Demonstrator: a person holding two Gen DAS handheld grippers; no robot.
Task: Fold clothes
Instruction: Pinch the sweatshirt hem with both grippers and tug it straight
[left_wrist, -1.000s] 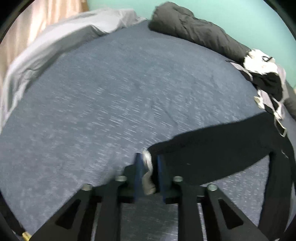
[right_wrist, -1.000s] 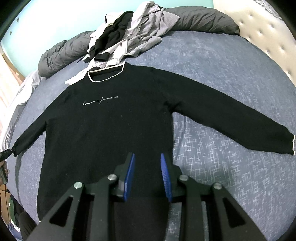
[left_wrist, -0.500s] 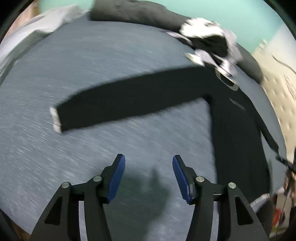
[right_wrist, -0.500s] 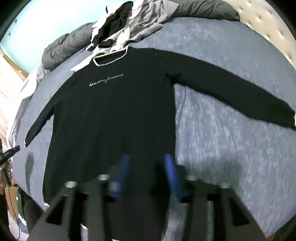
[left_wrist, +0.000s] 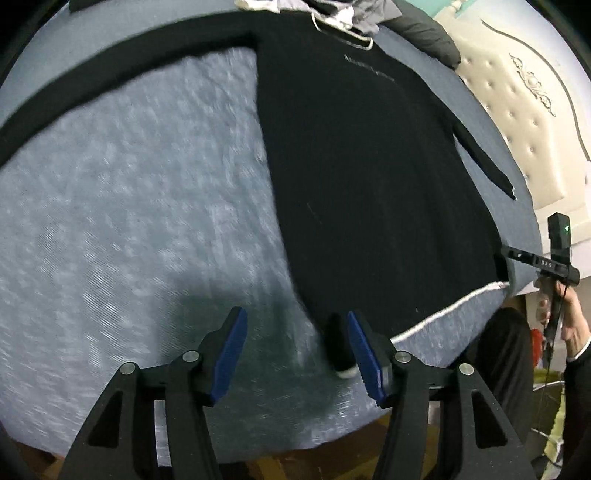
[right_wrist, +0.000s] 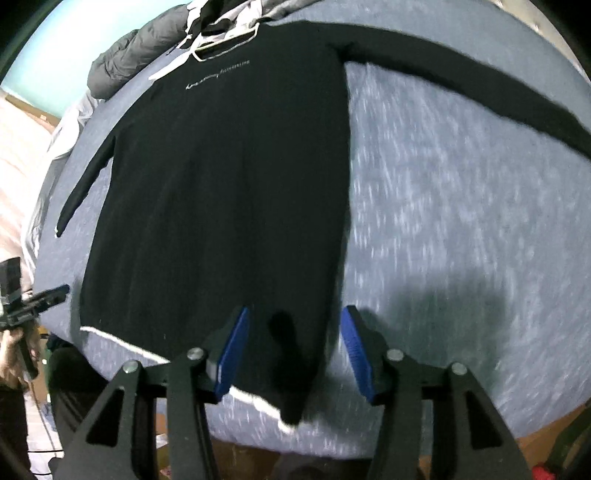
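Bed under a blue-grey mottled sheet, cream tufted headboard at one end. Flat on the sheet, a black sweater, front up, both sleeves spread wide, white-edged hem at the near edge of the bed, white-trimmed collar toward the far side. Beyond the collar, a heap of grey, white and black clothes, touching it. Beside that heap, a dark grey duvet bunched along the far edge.

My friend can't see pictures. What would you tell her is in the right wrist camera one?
A black sweater lies flat on a blue-grey bed, sleeves spread wide. The open right gripper hovers over its bottom corner. A pile of clothes sits beyond the collar.
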